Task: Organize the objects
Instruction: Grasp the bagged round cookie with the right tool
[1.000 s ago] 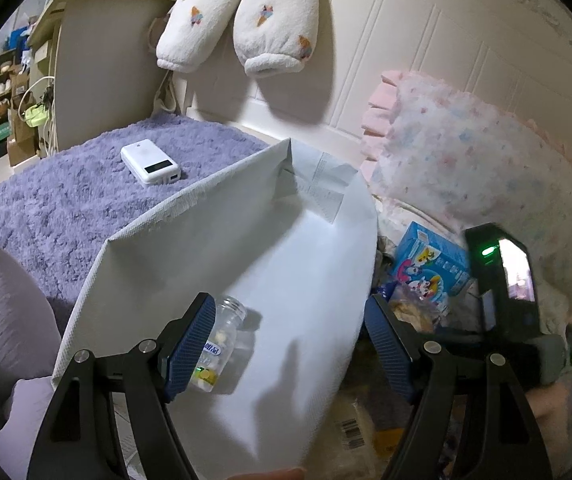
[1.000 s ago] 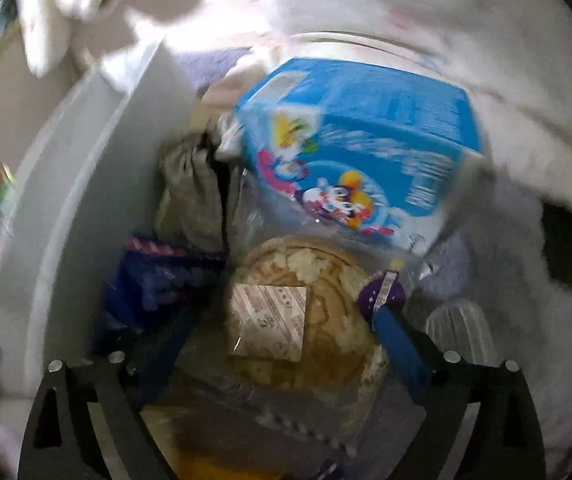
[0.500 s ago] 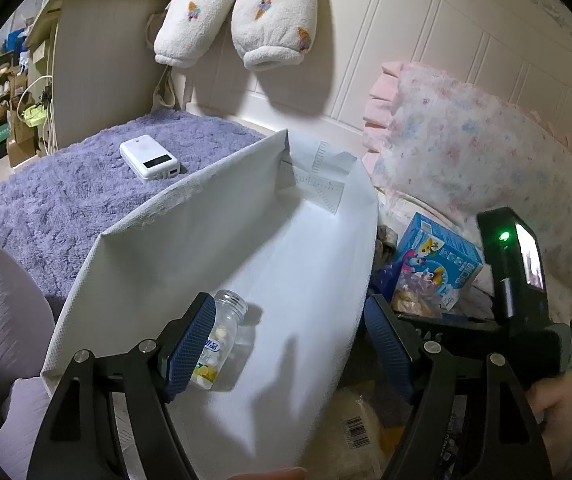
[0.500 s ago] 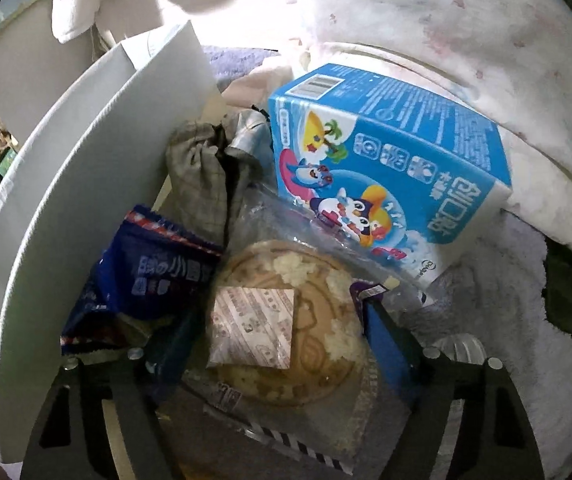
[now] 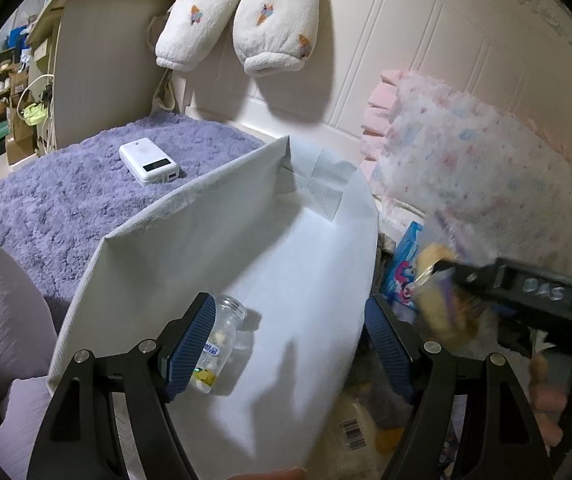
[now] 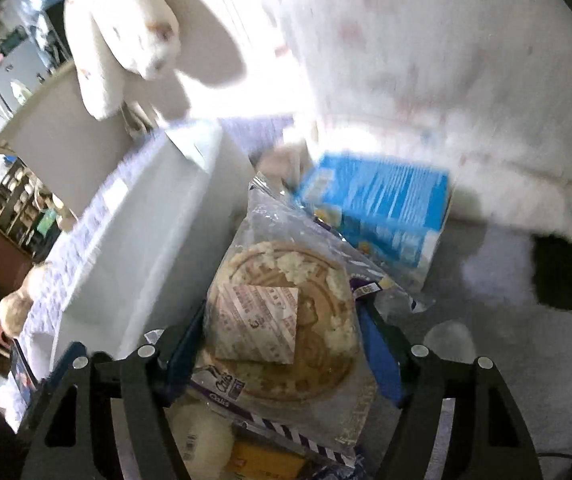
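My right gripper (image 6: pixel 281 344) is closing its jaws on a clear packet with a round brown pastry (image 6: pixel 281 296), and the blue pads press its two sides. The packet hangs lifted above a pile of snack packs. In the left wrist view the same pastry packet (image 5: pixel 442 304) shows blurred at the tip of the right gripper (image 5: pixel 446 272). My left gripper (image 5: pixel 288 312) stands open over a white fabric box (image 5: pixel 205 240), nothing between its fingers. A small clear bottle (image 5: pixel 221 344) with pale pieces lies on the box floor.
A blue cartoon carton (image 6: pixel 382 208) lies behind the pile, beside the white box. A white power bank (image 5: pixel 147 162) rests on the purple fluffy blanket (image 5: pixel 45 200). A floral pillow (image 5: pixel 466 184) leans at the right. White plush legs (image 5: pixel 245 12) hang above.
The right gripper's jaws narrowed onto the pastry packet and lifted it up off the pile, tilting more level. The left gripper and the bottle stayed where they were.
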The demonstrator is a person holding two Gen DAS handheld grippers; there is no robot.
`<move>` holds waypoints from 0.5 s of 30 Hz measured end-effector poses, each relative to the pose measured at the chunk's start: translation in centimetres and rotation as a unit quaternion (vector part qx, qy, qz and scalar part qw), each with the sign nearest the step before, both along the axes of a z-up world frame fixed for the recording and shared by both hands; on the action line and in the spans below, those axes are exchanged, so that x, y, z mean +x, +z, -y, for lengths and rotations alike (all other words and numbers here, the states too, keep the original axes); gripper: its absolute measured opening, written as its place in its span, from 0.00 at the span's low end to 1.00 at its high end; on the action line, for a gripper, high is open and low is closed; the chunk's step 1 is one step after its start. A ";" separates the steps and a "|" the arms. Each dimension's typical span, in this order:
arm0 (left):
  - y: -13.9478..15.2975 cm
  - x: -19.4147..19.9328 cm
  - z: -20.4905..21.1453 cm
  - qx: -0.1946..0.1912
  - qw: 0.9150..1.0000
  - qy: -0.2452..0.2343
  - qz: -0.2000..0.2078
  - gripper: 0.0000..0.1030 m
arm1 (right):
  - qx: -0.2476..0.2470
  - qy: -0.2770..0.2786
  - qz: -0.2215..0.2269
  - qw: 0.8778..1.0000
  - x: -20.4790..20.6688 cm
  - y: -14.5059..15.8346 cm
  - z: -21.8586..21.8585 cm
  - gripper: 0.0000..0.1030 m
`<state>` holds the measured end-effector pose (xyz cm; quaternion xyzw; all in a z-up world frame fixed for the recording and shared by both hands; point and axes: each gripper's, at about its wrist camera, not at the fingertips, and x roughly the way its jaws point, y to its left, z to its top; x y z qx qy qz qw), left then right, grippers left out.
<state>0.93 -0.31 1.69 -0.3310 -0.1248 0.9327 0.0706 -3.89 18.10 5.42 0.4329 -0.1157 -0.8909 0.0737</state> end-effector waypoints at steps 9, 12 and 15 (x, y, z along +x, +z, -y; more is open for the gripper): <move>0.6 0.4 0.1 0.034 0.998 -0.036 -0.025 0.73 | -0.036 0.060 -0.068 0.995 0.0 0.1 1.6 0.70; 0.7 0.4 0.1 0.048 0.997 -0.052 -0.030 0.74 | -0.062 0.069 -0.080 0.992 -1.2 0.4 2.1 0.70; 0.7 0.6 -0.1 0.058 0.995 -0.066 -0.036 0.74 | -0.083 0.077 -0.113 0.987 -0.9 1.2 1.9 0.70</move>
